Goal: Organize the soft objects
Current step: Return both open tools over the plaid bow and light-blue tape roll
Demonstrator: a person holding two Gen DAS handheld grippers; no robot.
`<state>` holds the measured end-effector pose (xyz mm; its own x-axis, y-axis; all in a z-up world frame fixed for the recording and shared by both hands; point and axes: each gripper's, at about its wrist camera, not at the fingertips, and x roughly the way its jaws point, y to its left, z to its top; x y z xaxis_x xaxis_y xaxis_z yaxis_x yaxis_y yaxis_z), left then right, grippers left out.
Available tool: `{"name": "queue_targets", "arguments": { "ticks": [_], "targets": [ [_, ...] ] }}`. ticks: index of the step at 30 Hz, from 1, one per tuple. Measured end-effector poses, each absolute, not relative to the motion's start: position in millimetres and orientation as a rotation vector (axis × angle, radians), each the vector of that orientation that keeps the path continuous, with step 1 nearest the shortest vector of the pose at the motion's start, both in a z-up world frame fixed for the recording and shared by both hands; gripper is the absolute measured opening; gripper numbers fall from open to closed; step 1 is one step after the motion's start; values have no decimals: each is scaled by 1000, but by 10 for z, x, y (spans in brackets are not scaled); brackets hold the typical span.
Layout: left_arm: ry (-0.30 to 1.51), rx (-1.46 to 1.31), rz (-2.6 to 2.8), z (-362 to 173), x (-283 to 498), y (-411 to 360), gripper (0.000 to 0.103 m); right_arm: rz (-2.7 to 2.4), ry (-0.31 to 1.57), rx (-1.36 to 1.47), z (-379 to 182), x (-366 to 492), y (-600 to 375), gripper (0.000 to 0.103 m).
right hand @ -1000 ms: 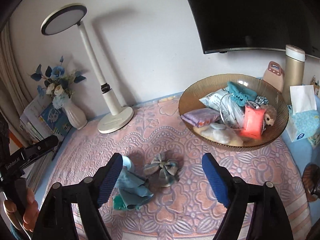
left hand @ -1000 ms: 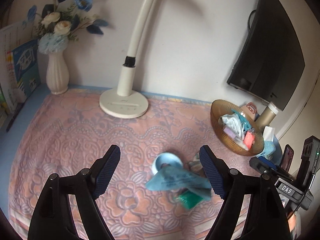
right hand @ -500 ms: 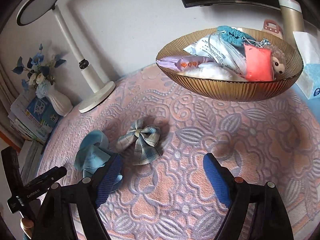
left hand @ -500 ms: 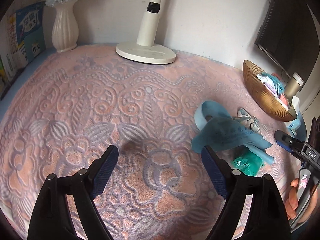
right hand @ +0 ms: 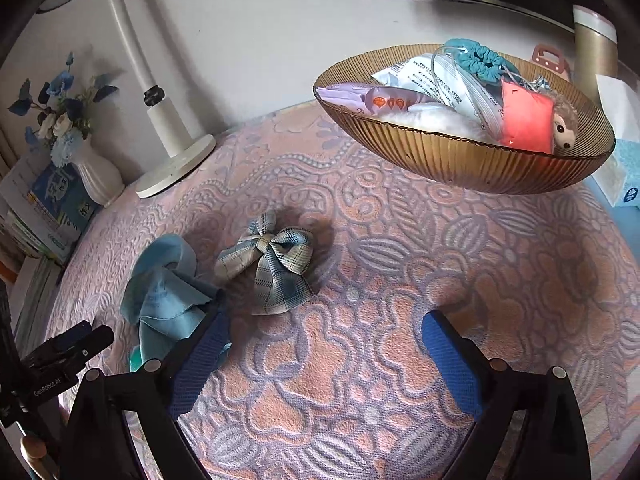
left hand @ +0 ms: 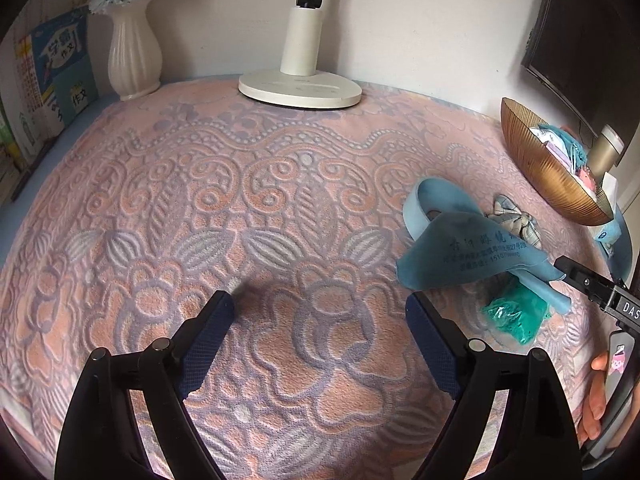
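A plaid fabric bow (right hand: 272,264) lies on the pink patterned tablecloth (right hand: 400,280), just ahead and left of my right gripper (right hand: 324,330), which is open and empty low over the cloth. A light blue cloth (right hand: 164,288) lies left of the bow, touching my right gripper's left finger; a green item peeks from under it (left hand: 514,312). In the left wrist view the blue cloth (left hand: 464,248) and bow (left hand: 514,220) lie to the right. My left gripper (left hand: 320,310) is open and empty over bare cloth. A gold ribbed bowl (right hand: 460,160) holds several soft items.
A white desk lamp base (left hand: 300,88) and a white vase with blue flowers (left hand: 132,56) stand at the back by the wall. Books (left hand: 60,72) lean at the far left. A tissue box (right hand: 624,176) and a bottle (right hand: 594,40) stand behind the bowl.
Both grippers have dropped lower and closer to the tablecloth. The right gripper has closed in on the bow and blue cloth. The left gripper has shifted left, away from the pile.
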<state>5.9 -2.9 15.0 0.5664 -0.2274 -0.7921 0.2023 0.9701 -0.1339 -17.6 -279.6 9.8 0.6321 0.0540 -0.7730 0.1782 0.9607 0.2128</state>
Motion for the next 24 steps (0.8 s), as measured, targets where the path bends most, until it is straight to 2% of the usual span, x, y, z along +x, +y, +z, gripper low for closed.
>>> {"name": "queue_targets", "arguments": {
  "ticks": [5,24],
  "targets": [
    [939,-33,-260,141,62,-24,92,-65,893,286,89,-166,-2796,98],
    [944,-33,-264,137,68,-28,93,-61,895,290,75,-156,-2787,99]
  ]
}}
